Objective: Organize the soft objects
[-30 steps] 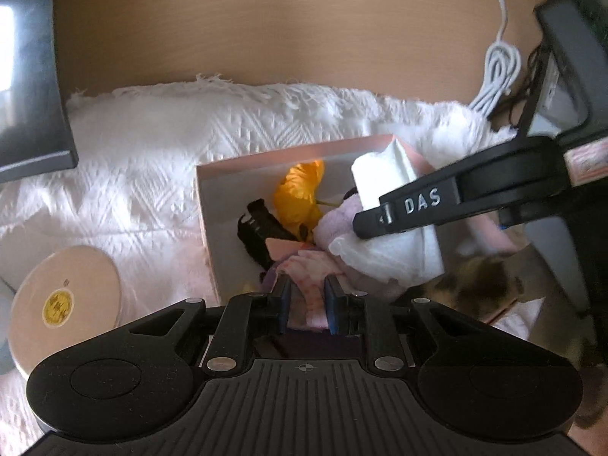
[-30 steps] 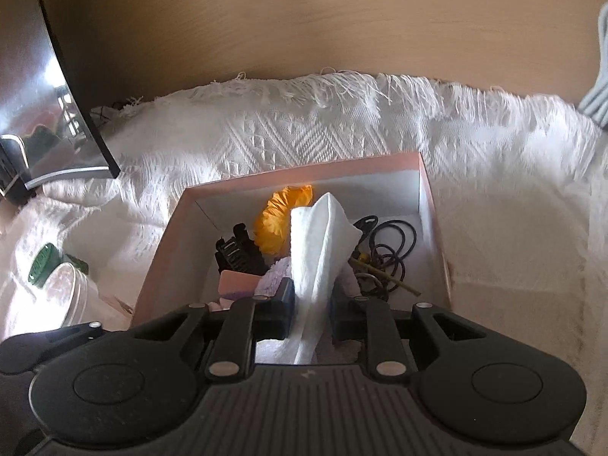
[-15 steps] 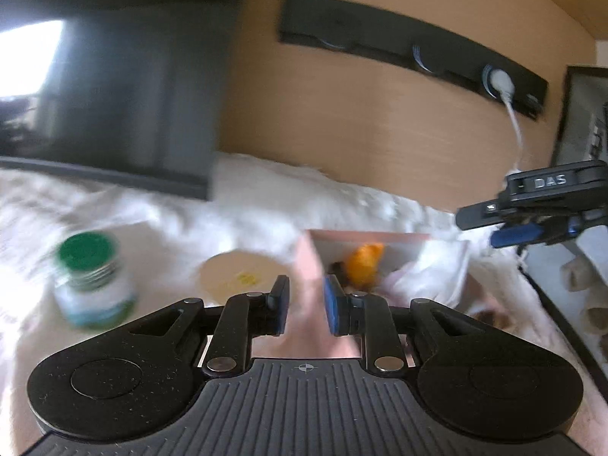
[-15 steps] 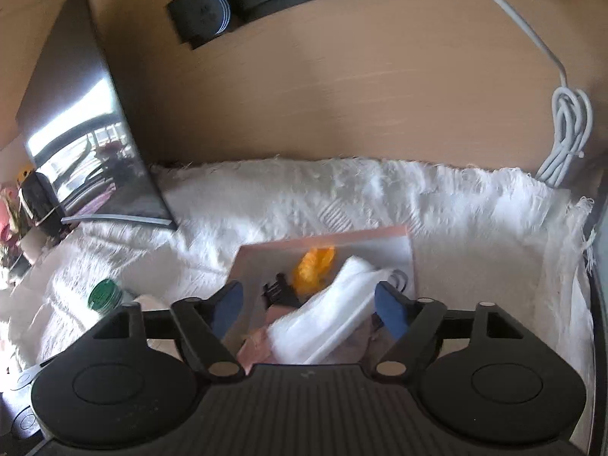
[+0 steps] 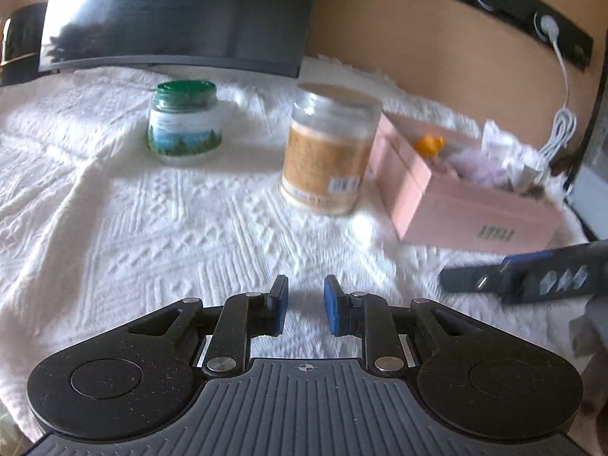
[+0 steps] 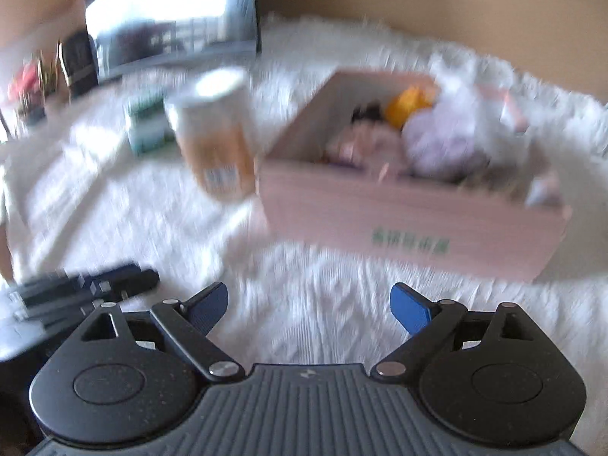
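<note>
While green print on the pink box [image 6: 410, 220] blurs (unreadable), left gripper [image 5: 304, 306] gapes narrowly, right gripper [image 6: 308, 304] wide, both empty.

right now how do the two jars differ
The green-lid jar is squat, with a green-and-white label; the tan-lid jar is taller, orange inside, and stands beside the pink box, while the green-lid jar sits farther from it. Both stand upright, lidded, on the white cloth.

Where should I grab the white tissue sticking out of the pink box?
Probably its crumpled top, from above: the tissue rises past the rim of the box at the far right end, so fingers can pinch it without touching the purple puff beside it.
</note>
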A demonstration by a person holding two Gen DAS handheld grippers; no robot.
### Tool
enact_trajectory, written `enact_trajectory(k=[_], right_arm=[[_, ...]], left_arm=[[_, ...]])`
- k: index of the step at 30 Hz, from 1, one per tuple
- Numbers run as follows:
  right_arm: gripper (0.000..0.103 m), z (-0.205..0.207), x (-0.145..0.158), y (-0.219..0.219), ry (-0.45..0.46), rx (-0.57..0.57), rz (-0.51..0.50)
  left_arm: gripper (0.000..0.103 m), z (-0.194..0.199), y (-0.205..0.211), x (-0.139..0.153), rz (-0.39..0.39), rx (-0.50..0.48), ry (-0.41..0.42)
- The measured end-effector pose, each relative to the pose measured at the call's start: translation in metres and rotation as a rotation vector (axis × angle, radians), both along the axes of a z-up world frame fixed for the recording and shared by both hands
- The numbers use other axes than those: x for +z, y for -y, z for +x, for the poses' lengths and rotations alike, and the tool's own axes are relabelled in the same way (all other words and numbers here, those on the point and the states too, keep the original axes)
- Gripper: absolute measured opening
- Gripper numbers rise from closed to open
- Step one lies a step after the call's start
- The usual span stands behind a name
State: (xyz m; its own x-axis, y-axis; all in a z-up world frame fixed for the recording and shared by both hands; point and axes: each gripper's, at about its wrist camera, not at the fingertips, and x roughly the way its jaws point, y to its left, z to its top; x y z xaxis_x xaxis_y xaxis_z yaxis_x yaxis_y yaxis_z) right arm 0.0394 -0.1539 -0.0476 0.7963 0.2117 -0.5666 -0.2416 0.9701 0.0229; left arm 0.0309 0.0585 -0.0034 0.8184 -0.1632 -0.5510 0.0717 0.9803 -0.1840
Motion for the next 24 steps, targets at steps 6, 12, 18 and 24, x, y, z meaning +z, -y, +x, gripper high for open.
enact_trajectory(k=[6, 12, 18, 24], right_arm=[[0.103, -0.002, -0.017, -0.006, 0.07, -0.028, -0.091], [0.103, -0.001, -0.014, -0.004, 0.062, -0.031, -0.096], [0.103, -0.013, -0.025, 0.0, 0.159, -0.013, -0.075], [0.103, -0.012, -0.024, 0.0, 0.159, -0.013, -0.074]], left_arm=[[0.023, -0.008, 0.011, -0.002, 0.053, 0.035, 0.018], [0.024, -0.014, 0.027, -0.003, 0.105, 0.053, 0.018], [0.024, -0.018, 0.031, -0.005, 0.106, 0.066, 0.028], [0.024, -0.019, 0.031, -0.006, 0.111, 0.064, 0.034]])
